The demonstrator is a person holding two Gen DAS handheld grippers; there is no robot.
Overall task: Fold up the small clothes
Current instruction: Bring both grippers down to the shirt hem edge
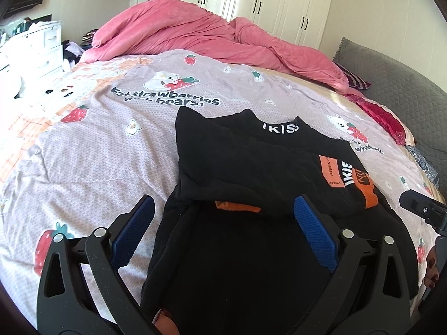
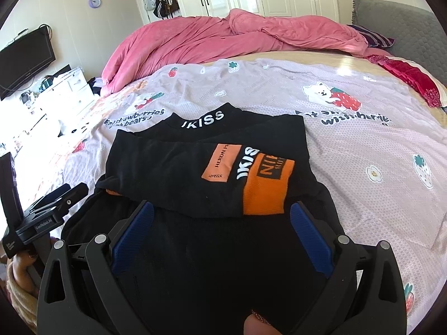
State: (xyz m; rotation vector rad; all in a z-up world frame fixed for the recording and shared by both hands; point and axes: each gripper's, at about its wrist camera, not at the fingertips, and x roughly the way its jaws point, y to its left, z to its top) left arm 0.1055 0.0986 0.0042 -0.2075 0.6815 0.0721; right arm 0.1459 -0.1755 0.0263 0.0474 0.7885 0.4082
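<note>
A small black top [image 1: 237, 162] [image 2: 195, 167] with an orange cuff [image 2: 265, 187] and white "IKISS" lettering lies on the bed. Its sleeves are folded across its body. My left gripper [image 1: 223, 209] hovers over the garment's near left part, jaws wide apart and holding nothing. Its left blue pad [image 1: 134, 231] is above the sheet just off the cloth. My right gripper [image 2: 222, 213] stands open over the near hem, just short of the folded sleeve, with nothing between its pads. Each gripper shows at the other view's edge: the right gripper [image 1: 424, 209] and the left gripper [image 2: 50, 203].
The bed sheet [image 1: 97, 139] [image 2: 363, 153] is lilac with strawberry and bear prints. A pink duvet [image 1: 195, 36] [image 2: 209, 39] is heaped at the far side. A grey headboard [image 1: 405, 92] is on the right, red pillows [image 2: 408, 78] beside it. White drawers [image 1: 42, 47] stand left.
</note>
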